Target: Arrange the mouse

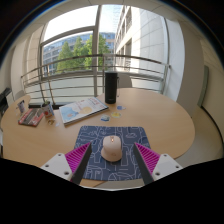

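A pale beige mouse (pixel 112 148) lies on a dark blue patterned mouse mat (pixel 108 135) on a round wooden table (pixel 165 120). My gripper (pixel 113 160) is open, its two pink-padded fingers (pixel 79 158) spread wide either side of the mouse. The mouse rests on the mat between the fingers, with a clear gap on each side. Nothing is held.
A black cylinder (pixel 111 87) stands beyond the mat near the table's far edge. An open booklet (pixel 82 110) lies to the left of it, with small items (pixel 30 117) further left. Behind are a railing and large windows.
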Available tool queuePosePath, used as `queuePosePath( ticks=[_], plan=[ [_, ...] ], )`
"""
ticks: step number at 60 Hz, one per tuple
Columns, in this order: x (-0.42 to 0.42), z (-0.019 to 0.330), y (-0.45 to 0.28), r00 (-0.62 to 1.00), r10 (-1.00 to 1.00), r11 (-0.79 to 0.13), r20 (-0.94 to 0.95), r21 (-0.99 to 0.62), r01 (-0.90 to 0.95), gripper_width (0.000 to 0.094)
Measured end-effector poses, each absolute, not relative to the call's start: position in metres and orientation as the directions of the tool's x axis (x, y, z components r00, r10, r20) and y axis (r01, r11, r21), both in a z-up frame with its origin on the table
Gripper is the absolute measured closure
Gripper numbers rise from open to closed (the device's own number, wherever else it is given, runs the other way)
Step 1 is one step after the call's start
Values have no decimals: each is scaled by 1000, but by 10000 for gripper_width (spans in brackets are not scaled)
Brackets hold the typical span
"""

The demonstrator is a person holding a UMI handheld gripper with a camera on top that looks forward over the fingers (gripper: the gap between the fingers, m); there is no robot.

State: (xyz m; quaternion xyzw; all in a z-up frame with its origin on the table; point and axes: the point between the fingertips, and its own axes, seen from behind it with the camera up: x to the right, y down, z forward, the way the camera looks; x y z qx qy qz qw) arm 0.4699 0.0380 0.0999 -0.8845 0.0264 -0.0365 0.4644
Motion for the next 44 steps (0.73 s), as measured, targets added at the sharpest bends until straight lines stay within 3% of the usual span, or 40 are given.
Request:
queuePosePath(
  ticks=[12, 27, 44],
  plan=[
    [458, 152, -44, 991, -107, -528, 81, -849, 12, 84],
    [448, 178, -120, 988, -124, -519, 88, -855, 11, 85],
    [442, 185, -145, 988, -121, -516, 93, -856, 18, 86]
  ],
)
